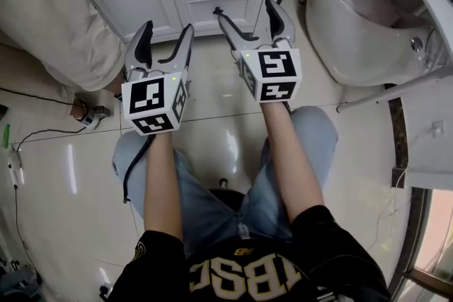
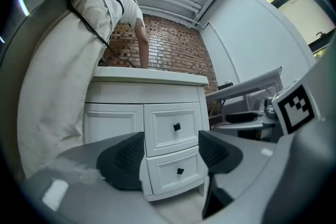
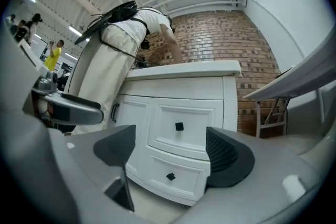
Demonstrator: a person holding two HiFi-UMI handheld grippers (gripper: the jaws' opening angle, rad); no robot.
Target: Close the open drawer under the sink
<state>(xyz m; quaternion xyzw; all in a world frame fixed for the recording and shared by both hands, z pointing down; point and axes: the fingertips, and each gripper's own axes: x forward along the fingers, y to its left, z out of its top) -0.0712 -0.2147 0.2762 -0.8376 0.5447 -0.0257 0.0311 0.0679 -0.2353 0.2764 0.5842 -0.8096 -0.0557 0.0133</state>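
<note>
Head view: R tongs (image 1: 243,8) approx. level

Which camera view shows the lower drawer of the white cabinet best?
The left gripper view: the lower drawer faces the camera almost squarely, with its knob plain to see. The right gripper view shows it at an angle, with one end hidden by the right gripper. The head view sees it from steeply above, foreshortened.

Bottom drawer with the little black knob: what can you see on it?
The bottom drawer is white, looks like painted wood, with a raised frame around a flat panel. One small square black knob sits at its middle, turned like a diamond. It looks pushed in, flush with the top drawer above it, low in the cabinet. Nothing touches it.
</note>
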